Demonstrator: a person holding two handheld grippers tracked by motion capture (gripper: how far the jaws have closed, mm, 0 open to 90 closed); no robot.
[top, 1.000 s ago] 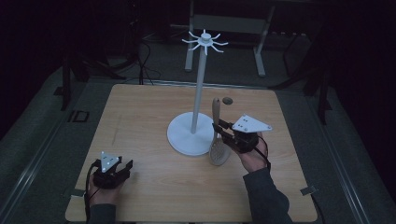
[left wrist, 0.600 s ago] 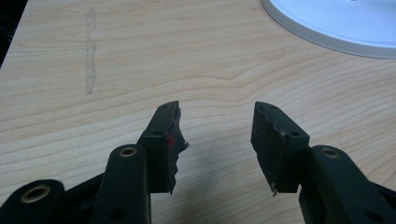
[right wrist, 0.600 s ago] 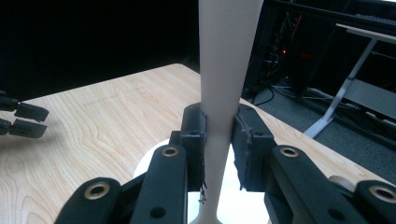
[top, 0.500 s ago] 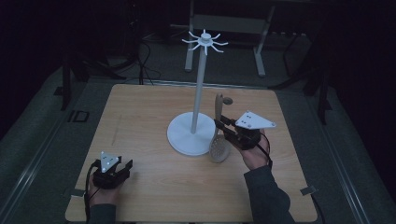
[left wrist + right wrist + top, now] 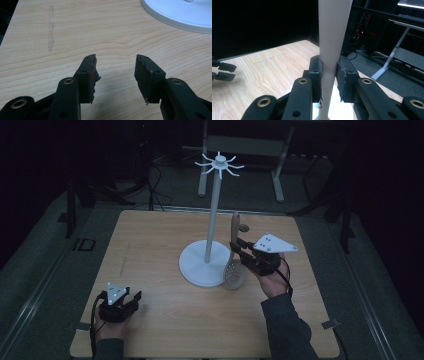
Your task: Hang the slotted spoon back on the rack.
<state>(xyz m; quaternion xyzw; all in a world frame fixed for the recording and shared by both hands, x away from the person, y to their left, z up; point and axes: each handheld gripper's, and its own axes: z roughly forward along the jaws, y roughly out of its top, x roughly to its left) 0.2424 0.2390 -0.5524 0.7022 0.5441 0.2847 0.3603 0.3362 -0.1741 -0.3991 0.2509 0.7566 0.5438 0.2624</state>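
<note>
Light wooden surface point(image 5: 165, 320), dark room: we're clamping the pale slotted wooden spoon point(image 5: 233, 262) upright in the right tongs point(image 5: 239, 251), handle pointing up beside the white hook stand point(image 5: 214, 205); left tongs point(image 5: 131, 300) idling open, well apart.

Black two-jaw grippers point(image 5: 238, 249) — brass screws, grey triangular plates — dark sleeves point(image 5: 287, 330).

Light wooden square tabletop point(image 5: 150, 250), faint pale streak point(image 5: 51, 27) along the grain on its left part. Dark grey floor matting point(image 5: 45, 270) surrounds it. Behind: grey metal desk frame point(image 5: 245, 145), black cables point(image 5: 155, 185) on the floor.
</note>
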